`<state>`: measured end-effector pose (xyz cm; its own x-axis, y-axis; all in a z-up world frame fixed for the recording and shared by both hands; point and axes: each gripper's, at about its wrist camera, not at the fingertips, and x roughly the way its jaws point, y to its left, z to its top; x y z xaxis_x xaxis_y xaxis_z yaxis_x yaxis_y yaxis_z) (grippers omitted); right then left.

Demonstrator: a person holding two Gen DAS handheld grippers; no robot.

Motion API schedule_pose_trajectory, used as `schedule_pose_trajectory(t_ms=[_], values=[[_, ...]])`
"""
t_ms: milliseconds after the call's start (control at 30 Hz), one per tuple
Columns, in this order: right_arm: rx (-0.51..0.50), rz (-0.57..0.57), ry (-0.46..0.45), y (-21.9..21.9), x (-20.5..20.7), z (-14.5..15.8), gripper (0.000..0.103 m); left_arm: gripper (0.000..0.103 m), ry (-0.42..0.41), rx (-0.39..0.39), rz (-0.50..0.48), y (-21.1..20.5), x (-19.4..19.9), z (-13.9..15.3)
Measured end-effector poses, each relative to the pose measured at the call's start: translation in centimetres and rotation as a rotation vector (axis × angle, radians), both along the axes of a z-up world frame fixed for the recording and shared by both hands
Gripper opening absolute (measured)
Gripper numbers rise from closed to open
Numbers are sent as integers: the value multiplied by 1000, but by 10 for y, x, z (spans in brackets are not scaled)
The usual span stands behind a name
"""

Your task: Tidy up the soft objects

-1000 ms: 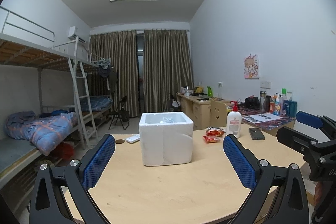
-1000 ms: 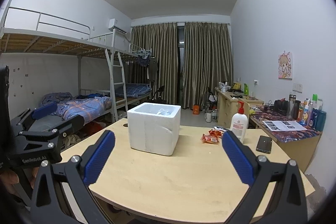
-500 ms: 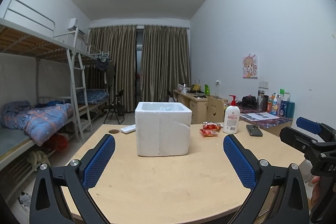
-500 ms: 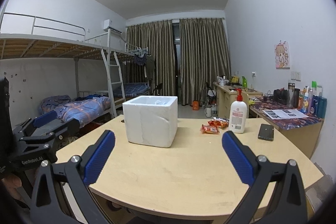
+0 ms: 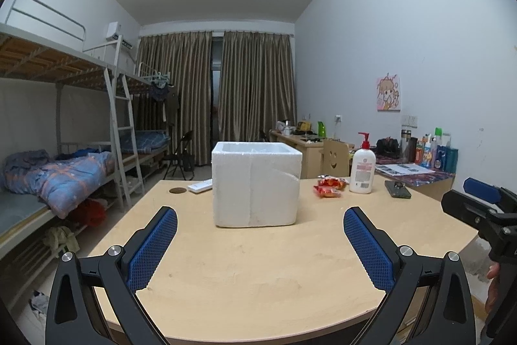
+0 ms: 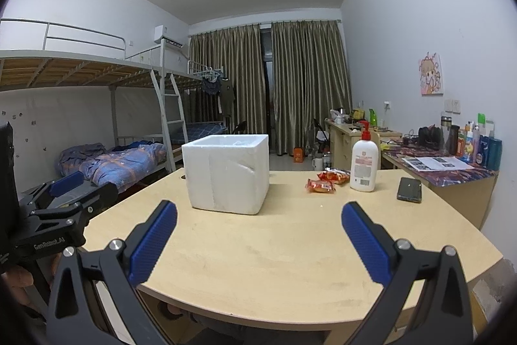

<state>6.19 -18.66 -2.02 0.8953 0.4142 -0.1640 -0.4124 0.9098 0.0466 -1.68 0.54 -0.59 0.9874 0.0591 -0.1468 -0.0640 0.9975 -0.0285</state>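
Note:
A white foam box stands open-topped on the wooden table; it also shows in the right wrist view. Two red snack packets lie to its right, also in the right wrist view. My left gripper is open and empty, low over the table's near part, facing the box. My right gripper is open and empty, beside the left one. The box's contents are hidden.
A white lotion pump bottle and a dark phone sit at the table's right. A white remote lies left of the box. Bunk beds stand at the left, a cluttered desk at the right.
Both grippers have dropped lower toward the table's level; the box top is now seen almost edge-on. Both stay open and empty.

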Motion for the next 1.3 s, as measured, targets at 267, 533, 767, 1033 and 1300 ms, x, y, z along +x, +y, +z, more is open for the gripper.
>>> schedule_pose_trajectory(t_ms=[267,533,767,1033,1300], values=[[26,-4,8,-4,1,-6,103,103,13,13,-5,-4,3,-8],[19,1,19,-4,1,-12,103,103,4,24,7,-6,5,-11],[17,2,20,-4,2,-12,103,103,4,18,4,-9,4,-10],[11,-1,25,-4,2,-12,103,103,11,21,4,-12,3,-12],[2,-1,23,-3,1,-12,103,103,14,26,3,-13,3,-13]])
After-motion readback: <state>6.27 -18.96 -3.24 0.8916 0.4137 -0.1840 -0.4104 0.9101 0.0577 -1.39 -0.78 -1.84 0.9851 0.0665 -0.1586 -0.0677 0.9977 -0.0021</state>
